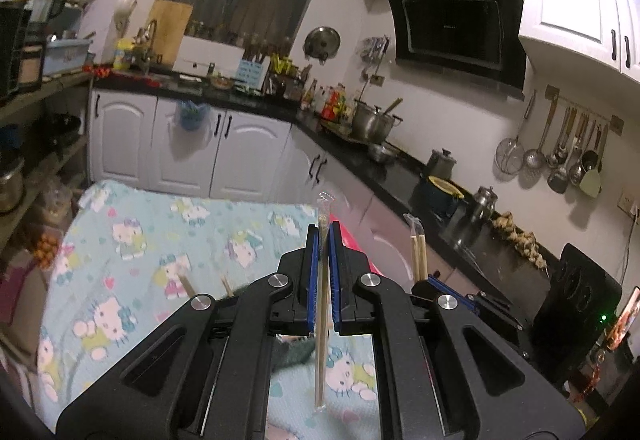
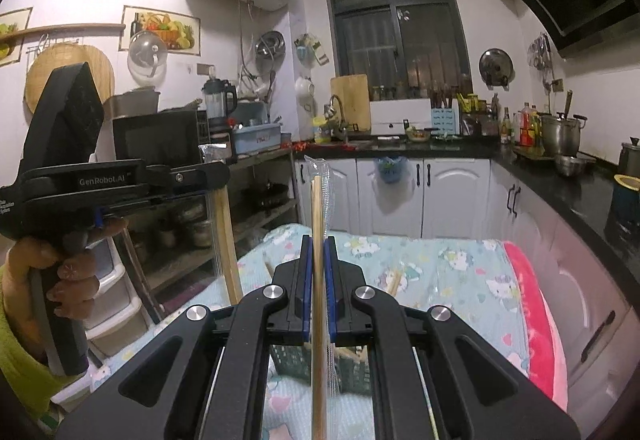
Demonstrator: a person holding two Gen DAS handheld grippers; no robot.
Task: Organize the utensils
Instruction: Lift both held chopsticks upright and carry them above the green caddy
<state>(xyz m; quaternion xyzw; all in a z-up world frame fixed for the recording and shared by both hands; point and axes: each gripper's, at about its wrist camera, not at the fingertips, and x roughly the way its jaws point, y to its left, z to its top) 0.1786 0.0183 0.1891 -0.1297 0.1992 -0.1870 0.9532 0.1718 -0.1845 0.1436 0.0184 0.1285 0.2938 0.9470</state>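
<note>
In the left wrist view, the left claw (image 1: 324,240) at lower centre is clenched on a pair of pale wooden chopsticks in a clear plastic sleeve (image 1: 322,280), held upright. In the right wrist view, the right claw (image 2: 319,254) is likewise clenched on a second sleeved pair of wooden chopsticks (image 2: 318,272), also upright. Below both lies the desk under a light-blue cartoon-cat cloth (image 1: 152,240). A dark green slotted plastic basket (image 2: 352,368) sits on it at lower centre. A person's hand (image 2: 52,272) at the left edge grips the left claw's handle.
</note>
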